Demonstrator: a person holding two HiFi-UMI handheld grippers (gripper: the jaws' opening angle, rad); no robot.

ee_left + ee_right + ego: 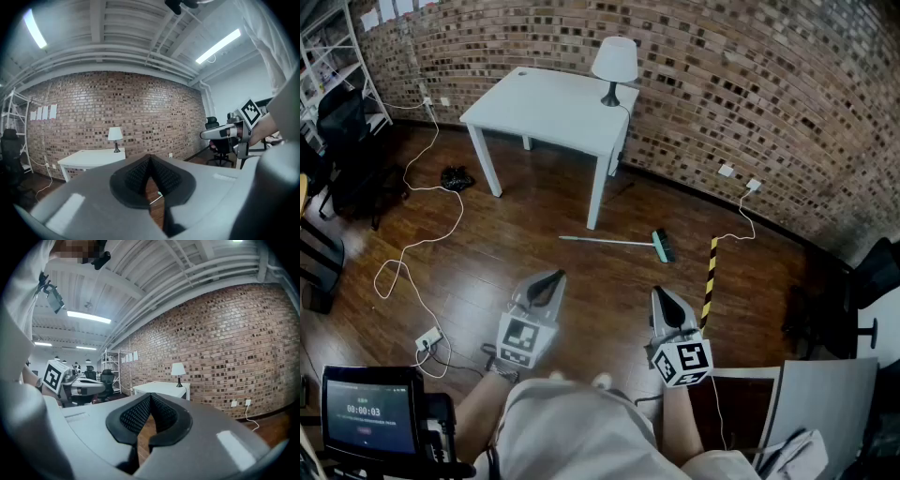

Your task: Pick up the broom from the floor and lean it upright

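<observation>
The broom (619,243) lies flat on the wooden floor in the head view, its pale handle pointing left and its teal head (662,246) at the right, just in front of the white table. Both grippers hover nearer to me, well short of it. My left gripper (555,276) is shut and holds nothing. My right gripper (658,292) is also shut and empty. In the left gripper view the pads (140,173) meet at the tip, and a sliver of the broom (158,196) shows below them. In the right gripper view the pads (136,416) meet as well.
A white table (553,108) with a lamp (614,61) stands by the brick wall. A yellow-black striped pole (710,281) lies right of the broom. A white cable (422,244) and power strip (428,339) cross the floor at left. A black bag (456,177) sits near the table leg.
</observation>
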